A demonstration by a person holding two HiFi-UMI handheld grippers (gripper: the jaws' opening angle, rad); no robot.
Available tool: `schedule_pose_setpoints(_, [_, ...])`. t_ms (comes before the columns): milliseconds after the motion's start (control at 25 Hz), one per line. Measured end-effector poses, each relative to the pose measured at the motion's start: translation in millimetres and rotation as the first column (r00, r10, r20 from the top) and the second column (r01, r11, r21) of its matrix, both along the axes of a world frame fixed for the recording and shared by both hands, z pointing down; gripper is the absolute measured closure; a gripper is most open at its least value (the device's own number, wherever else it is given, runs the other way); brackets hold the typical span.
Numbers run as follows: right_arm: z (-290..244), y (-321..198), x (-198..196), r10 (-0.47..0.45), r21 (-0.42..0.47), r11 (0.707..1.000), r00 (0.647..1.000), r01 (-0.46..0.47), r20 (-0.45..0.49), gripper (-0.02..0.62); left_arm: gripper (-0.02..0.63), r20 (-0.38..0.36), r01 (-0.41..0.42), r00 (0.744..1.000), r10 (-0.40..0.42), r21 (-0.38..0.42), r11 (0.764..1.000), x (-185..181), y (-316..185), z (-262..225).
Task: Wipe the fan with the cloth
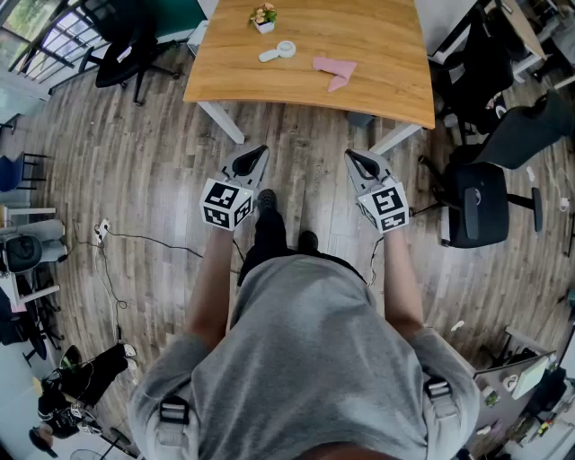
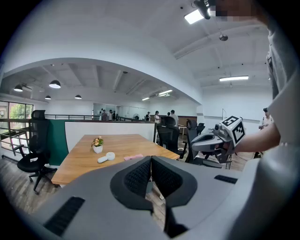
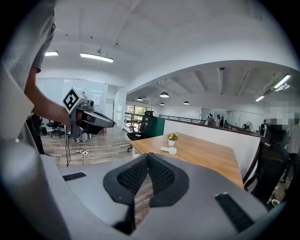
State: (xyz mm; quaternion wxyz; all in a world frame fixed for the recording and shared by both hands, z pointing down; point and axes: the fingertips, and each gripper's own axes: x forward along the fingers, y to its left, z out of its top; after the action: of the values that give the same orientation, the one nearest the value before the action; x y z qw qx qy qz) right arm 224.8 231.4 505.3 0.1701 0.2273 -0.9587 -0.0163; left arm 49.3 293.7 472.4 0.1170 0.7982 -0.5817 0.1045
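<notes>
A small white hand fan [image 1: 278, 51] lies on the wooden table [image 1: 377, 90], with a pink cloth [image 1: 334, 70] just to its right. I stand on the floor short of the table's near edge. My left gripper [image 1: 260, 153] and right gripper [image 1: 352, 156] are held side by side, pointing toward the table, both shut and empty. In the left gripper view its jaws [image 2: 151, 160] meet, and the fan [image 2: 107, 157] and cloth [image 2: 133, 156] lie well beyond them. The right gripper view shows that gripper [image 3: 148, 157] shut too, with the fan [image 3: 168, 150] far ahead.
A small potted plant [image 1: 263, 18] stands behind the fan. Black office chairs stand at the right [image 1: 481, 202] and the far left [image 1: 126, 45]. A cable and power strip [image 1: 101, 232] lie on the wooden floor at the left. People stand far off in the background.
</notes>
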Motion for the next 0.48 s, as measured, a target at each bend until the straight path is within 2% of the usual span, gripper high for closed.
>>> schedule_pose_setpoints(200, [0, 5, 4, -0.002, -0.002, 1.0, 1.0, 0.002, -0.001, 0.592, 0.584, 0.011, -0.005, 1.0, 0.005, 0.004, 1.0, 6, 4, -3])
schedule_pose_setpoints(360, [7, 3, 5, 0.014, -0.067, 0.998, 0.999, -0.012, 0.035, 0.592, 0.584, 0.015, -0.004, 1.0, 0.004, 0.004, 1.0, 7, 5, -1])
schedule_pose_setpoints(480, [11, 5, 9, 0.02, -0.053, 0.998, 1.0, -0.02, 0.009, 0.591, 0.584, 0.016, -0.002, 1.0, 0.002, 0.008, 1.0, 8, 9, -3])
